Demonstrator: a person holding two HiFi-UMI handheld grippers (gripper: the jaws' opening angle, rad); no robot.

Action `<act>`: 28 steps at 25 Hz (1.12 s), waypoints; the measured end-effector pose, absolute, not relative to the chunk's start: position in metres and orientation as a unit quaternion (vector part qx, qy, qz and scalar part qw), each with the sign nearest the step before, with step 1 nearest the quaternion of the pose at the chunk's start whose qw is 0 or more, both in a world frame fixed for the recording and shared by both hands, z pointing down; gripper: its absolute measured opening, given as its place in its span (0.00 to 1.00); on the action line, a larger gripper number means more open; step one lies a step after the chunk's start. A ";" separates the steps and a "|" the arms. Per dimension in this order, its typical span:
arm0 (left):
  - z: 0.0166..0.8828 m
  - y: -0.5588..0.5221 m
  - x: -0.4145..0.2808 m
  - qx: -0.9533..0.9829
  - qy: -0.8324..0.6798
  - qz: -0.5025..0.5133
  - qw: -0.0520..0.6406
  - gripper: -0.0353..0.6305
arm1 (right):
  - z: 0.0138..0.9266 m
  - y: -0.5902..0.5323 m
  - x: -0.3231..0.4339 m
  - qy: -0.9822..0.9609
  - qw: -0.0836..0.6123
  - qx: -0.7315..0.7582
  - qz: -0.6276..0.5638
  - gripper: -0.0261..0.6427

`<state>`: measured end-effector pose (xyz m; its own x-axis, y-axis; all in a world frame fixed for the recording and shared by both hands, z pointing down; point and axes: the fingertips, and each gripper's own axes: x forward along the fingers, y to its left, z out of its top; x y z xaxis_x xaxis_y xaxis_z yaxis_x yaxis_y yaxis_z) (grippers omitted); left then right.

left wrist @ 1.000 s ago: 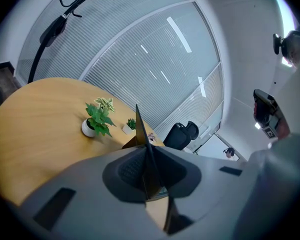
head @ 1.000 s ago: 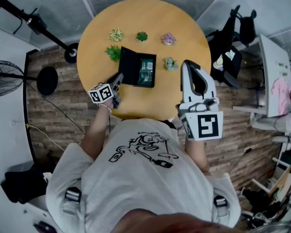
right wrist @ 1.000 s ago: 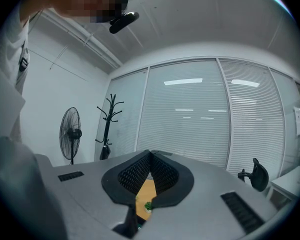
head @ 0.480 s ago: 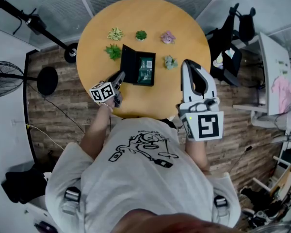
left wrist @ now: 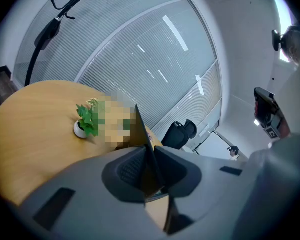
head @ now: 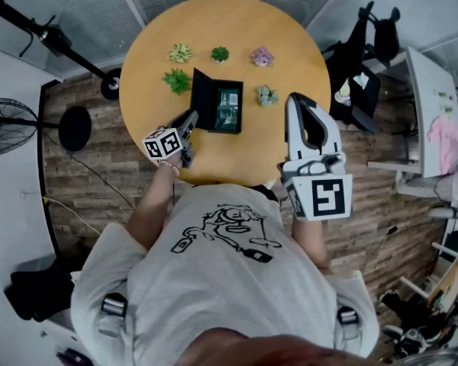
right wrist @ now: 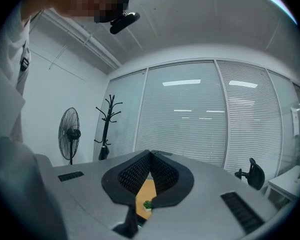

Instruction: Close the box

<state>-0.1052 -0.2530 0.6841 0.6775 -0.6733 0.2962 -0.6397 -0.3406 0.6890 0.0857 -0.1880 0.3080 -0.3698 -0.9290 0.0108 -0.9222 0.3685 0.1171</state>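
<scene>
left gripper [left wrist: 146,149] jaws opening; lid [left wrist: 138,129] between | head view: box [head: 217,109] open

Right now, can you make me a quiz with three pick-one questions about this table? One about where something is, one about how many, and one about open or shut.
1. Where is the black box?
A) on the round table
B) on the floor
C) on a chair

2. How many little plants stand on the table?
A) two
B) five
C) eight

3. How is the box?
A) shut
C) upside down
B) open, with its lid up

Answers:
1 A: the box sits on the wooden tabletop, on the side near the person.
2 B: three plants stand in a row behind the box, and one more stands on each side of it.
3 B: the lid stands up at the box's left edge and the inside shows.
</scene>
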 end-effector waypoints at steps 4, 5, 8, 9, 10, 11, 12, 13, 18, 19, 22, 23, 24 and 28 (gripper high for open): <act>0.682 -0.252 -0.104 0.820 -0.400 -0.016 0.409 0.14 | 0.306 -0.187 0.086 -0.826 0.033 0.561 -0.050 0.06; 0.682 -0.252 -0.104 0.820 -0.401 -0.015 0.407 0.14 | 0.305 -0.187 0.086 -0.826 0.032 0.561 -0.051 0.06; 0.680 -0.252 -0.100 0.822 -0.401 -0.013 0.405 0.15 | 0.307 -0.186 0.088 -0.826 0.033 0.560 -0.048 0.06; 0.679 -0.252 -0.098 0.822 -0.400 -0.014 0.404 0.15 | 0.307 -0.186 0.089 -0.826 0.033 0.560 -0.048 0.06; 0.679 -0.252 -0.097 0.823 -0.400 -0.014 0.403 0.16 | 0.306 -0.186 0.089 -0.826 0.032 0.560 -0.049 0.06; 0.679 -0.252 -0.095 0.823 -0.401 -0.013 0.402 0.16 | 0.306 -0.185 0.090 -0.826 0.030 0.560 -0.051 0.06; 0.679 -0.252 -0.094 0.823 -0.402 -0.011 0.401 0.16 | 0.306 -0.185 0.091 -0.827 0.029 0.559 -0.053 0.06; 0.679 -0.252 -0.093 0.823 -0.403 -0.010 0.400 0.17 | 0.306 -0.185 0.091 -0.827 0.029 0.559 -0.053 0.06; 0.676 -0.251 -0.088 0.826 -0.400 -0.008 0.397 0.18 | 0.304 -0.182 0.094 -0.828 0.029 0.557 -0.052 0.06; 0.675 -0.251 -0.087 0.826 -0.400 -0.008 0.396 0.18 | 0.303 -0.182 0.094 -0.828 0.028 0.557 -0.053 0.06; 0.674 -0.250 -0.082 0.827 -0.401 -0.004 0.393 0.19 | 0.302 -0.181 0.098 -0.828 0.027 0.558 -0.053 0.06; 0.673 -0.250 -0.080 0.828 -0.401 -0.002 0.391 0.19 | 0.302 -0.180 0.099 -0.828 0.027 0.558 -0.053 0.06; 0.673 -0.250 -0.079 0.829 -0.401 0.001 0.390 0.20 | 0.302 -0.180 0.100 -0.827 0.027 0.558 -0.052 0.06; 0.673 -0.249 -0.073 0.832 -0.399 0.004 0.386 0.21 | 0.305 -0.177 0.104 -0.827 0.030 0.559 -0.045 0.06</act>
<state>-0.0727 -0.2493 0.6733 0.6817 -0.6604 0.3148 -0.6666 -0.3834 0.6393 0.1044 -0.1772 0.3050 -0.3725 -0.9280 -0.0001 -0.9226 0.3703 0.1087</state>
